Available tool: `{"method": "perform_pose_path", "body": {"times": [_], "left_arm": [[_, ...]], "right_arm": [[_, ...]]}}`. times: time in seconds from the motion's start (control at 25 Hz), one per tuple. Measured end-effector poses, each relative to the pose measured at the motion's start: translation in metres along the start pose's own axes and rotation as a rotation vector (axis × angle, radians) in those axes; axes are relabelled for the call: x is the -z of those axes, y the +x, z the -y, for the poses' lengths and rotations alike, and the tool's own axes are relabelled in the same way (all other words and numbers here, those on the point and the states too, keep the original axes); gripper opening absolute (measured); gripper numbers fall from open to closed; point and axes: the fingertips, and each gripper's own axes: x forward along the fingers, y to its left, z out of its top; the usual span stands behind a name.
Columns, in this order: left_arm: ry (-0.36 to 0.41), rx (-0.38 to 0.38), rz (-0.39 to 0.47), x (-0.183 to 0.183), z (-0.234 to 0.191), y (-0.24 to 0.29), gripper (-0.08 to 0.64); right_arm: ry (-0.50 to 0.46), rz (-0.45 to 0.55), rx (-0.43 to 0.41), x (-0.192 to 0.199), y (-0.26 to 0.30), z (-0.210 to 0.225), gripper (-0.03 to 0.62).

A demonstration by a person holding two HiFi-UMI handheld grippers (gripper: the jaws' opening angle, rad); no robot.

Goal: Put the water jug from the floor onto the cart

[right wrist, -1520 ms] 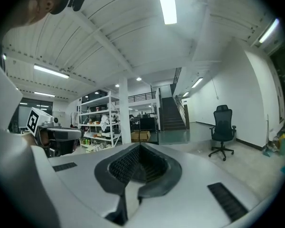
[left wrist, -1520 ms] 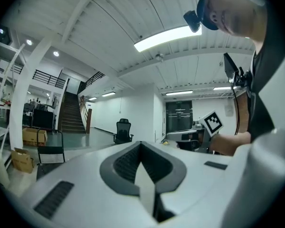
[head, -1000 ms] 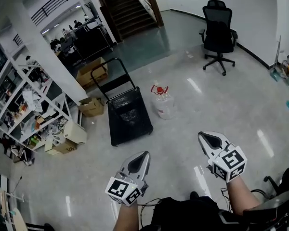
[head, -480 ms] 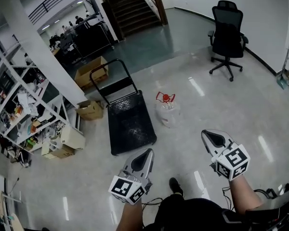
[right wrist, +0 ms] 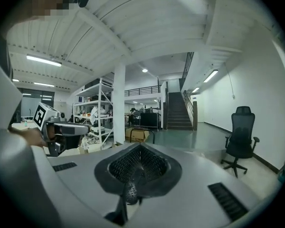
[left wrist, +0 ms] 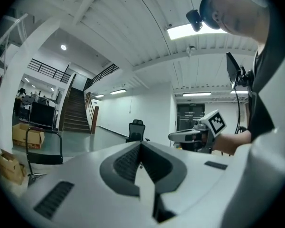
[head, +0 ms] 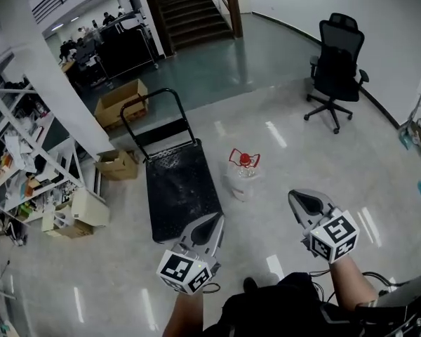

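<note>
Water jug (head: 242,176): on floor (head: 323,160) just beside cart (head: 179,188), not lifted.
Left gripper (head: 212,225): jaws together, empty.
Right gripper (head: 303,202): jaws together, empty.
Remaining: reach, grip, lift, place.

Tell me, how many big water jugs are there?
1. The clear plastic water jug with red cap stands on the grey floor, just right of the black platform cart. More could hide behind the white shelves.

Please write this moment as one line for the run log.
stage: jug not yet grasped | water jug: standing on floor beside cart | left gripper: fingers shut, empty | right gripper: fingers shut, empty
</note>
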Motion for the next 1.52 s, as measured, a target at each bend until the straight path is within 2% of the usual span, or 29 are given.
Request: {"method": "perform_pose_path", "body": {"times": [0.2, 0.4, 0.56, 1.0, 1.2, 1.32, 1.52], "left_arm": [[-0.003, 0.009, -0.006, -0.001, -0.046, 0.040, -0.008], [0.022, -0.018, -0.018, -0.012, -0.092, 0.090, -0.008], [0.053, -0.045, -0.032, -0.017, -0.133, 0.147, -0.008], [0.036, -0.112, -0.059, -0.037, -0.230, 0.317, -0.008], [-0.006, -0.140, -0.088, -0.020, -0.270, 0.351, -0.008], [-0.030, -0.147, -0.105, -0.002, -0.295, 0.364, -0.008], [-0.106, -0.160, -0.176, 0.051, -0.332, 0.384, -0.008]], "right_arm": [[0.013, -0.016, 0.000, -0.004, 0.056, 0.029, 0.002], [0.033, -0.004, -0.006, -0.008, 0.113, 0.073, 0.003], [0.050, 0.017, -0.047, -0.011, 0.174, 0.121, 0.003], [0.057, 0.026, -0.150, -0.034, 0.327, 0.269, 0.003], [0.106, -0.017, -0.143, -0.011, 0.381, 0.304, 0.012], [0.132, -0.057, -0.129, 0.012, 0.413, 0.318, 0.052], [0.193, -0.175, -0.098, 0.077, 0.455, 0.334, 0.091]]}}
